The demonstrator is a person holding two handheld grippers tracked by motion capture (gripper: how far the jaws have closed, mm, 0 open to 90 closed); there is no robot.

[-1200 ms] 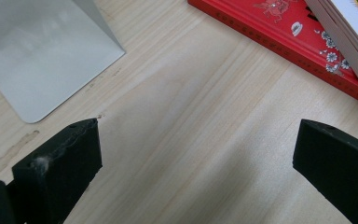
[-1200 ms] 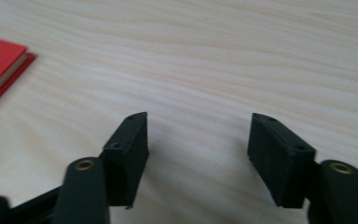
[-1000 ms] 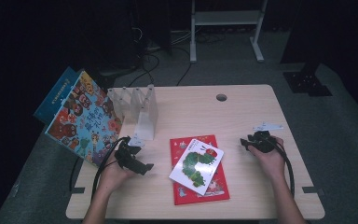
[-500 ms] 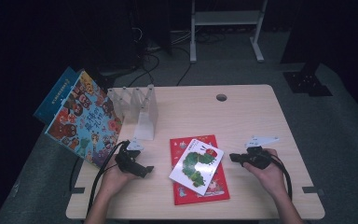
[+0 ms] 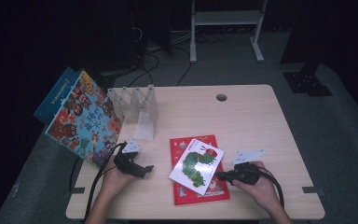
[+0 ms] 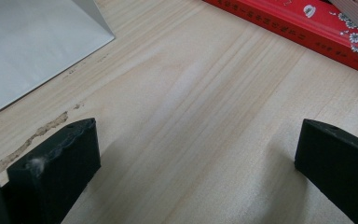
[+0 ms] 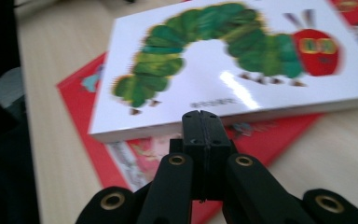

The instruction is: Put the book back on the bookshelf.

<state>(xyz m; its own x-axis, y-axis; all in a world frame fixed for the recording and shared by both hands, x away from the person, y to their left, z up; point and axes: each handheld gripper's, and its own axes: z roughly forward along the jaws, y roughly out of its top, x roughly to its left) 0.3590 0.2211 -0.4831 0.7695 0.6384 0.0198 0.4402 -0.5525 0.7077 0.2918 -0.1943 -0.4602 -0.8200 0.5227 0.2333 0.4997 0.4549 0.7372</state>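
Pale wood of the table (image 5: 251, 121) takes up the middle of the high view, with a big picture book (image 5: 83, 119) leaning off its left edge and a clear rack (image 5: 137, 108) just right of that, in the upper left of the tabletop. Lower centre lies the red book (image 5: 201, 196), flat on the wood, and the white caterpillar book (image 5: 196, 163) lies tilted across it — its lower right edge is the part nearest the right gripper (image 5: 221, 176). That gripper sits at the lower right of the frame, its tip pointing left at the white book's edge; in the right gripper view the two black jaws are pressed flat together with nothing between them, their joined tip right at the book's near edge, just above the red cover; whether it touches I cannot tell. The left gripper (image 5: 145, 169), lower left, rests over bare wood with its jaws wide apart — the red book lies beyond them, well clear.
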